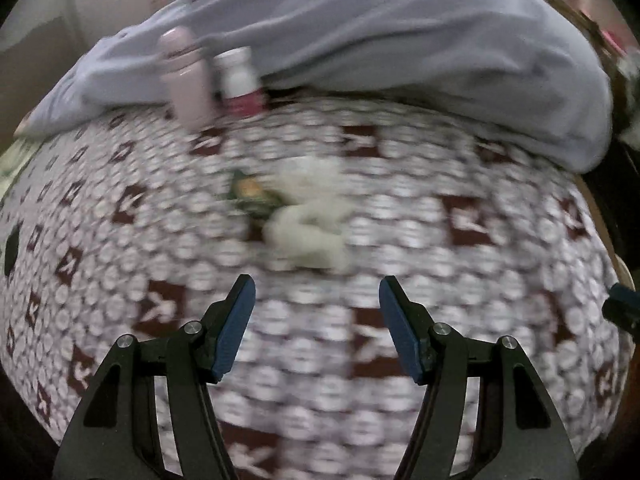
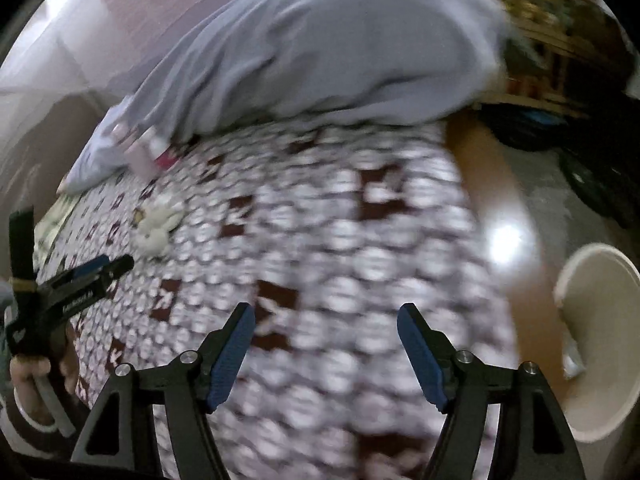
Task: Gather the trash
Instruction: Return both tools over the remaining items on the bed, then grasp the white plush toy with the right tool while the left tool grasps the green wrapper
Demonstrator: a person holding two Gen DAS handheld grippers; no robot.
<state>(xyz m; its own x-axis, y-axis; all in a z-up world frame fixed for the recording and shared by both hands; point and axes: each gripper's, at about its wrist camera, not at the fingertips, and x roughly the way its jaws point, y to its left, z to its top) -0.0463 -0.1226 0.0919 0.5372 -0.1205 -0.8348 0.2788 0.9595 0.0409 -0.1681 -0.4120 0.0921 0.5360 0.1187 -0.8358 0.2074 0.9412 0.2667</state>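
Note:
A crumpled white tissue [image 1: 308,220] lies on the patterned bed sheet [image 1: 440,264], with a small green wrapper [image 1: 252,192] touching its left side. My left gripper [image 1: 317,280] hovers open just short of the tissue, nothing between its blue pads. In the right wrist view the tissue [image 2: 156,226] and wrapper [image 2: 139,214] sit far left, and the left gripper [image 2: 114,264] points toward them. My right gripper [image 2: 326,307] is open and empty over bare sheet. A beige bin [image 2: 596,308] stands off the bed's right edge. Both views are motion-blurred.
A pink bottle [image 1: 186,76] and a white bottle with a red label [image 1: 240,80] stand at the back against a heaped grey blanket [image 1: 400,40]. A person's hand [image 2: 28,380] grips the left tool. A brown bed edge [image 2: 500,184] and grey floor lie right.

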